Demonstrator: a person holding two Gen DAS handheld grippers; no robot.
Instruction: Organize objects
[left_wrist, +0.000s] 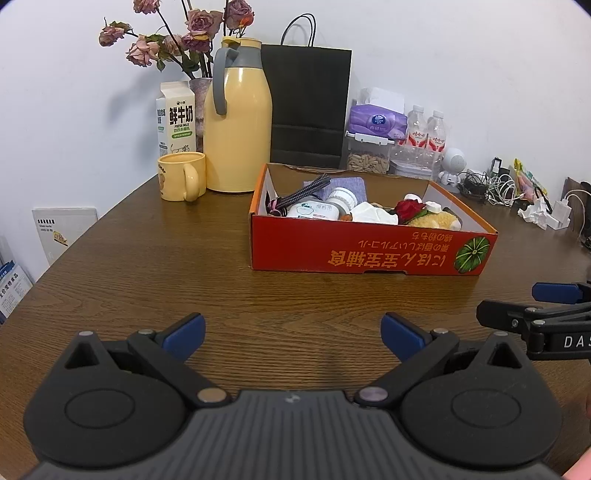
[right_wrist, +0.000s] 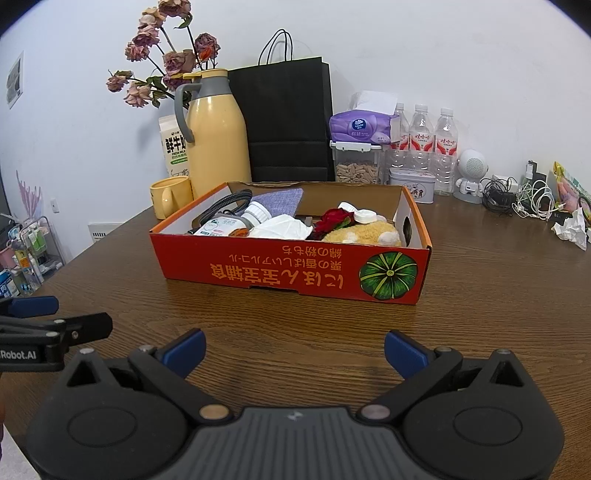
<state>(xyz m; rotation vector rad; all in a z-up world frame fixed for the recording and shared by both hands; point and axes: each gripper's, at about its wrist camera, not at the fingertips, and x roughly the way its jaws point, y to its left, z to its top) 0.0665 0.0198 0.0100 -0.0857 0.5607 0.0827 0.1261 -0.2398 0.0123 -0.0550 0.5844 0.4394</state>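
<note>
**Blue-padded jaws held wide apart over the wooden tabletop**

Blue pads are seen at the fingertips of both tools. The left gripper (left_wrist: 293, 334) is held with its jaws spread wide, and nothing is gripped or touched between them. The right gripper (right_wrist: 294, 350) is likewise held with its jaws wide apart and bare. Both are kept low and level over the tabletop (left_wrist: 147, 266), side by side, pointed toward the orange box (right_wrist: 291, 271), which is set well ahead of them near the middle of the tabletop.

Inside the box, a white bottle (right_wrist: 258, 213), a crumpled white tissue (right_wrist: 282, 228), a red flower (right_wrist: 332, 218), a yellow plush toy (right_wrist: 369, 233), a grey cloth (right_wrist: 282, 197) and a braided cable (right_wrist: 225, 201) are packed together.

Behind the box, a yellow thermos (left_wrist: 238, 125), a yellow mug (left_wrist: 181, 176), a milk carton (left_wrist: 176, 118) and a black paper bag (left_wrist: 306, 103) are lined up against the wall.
</note>
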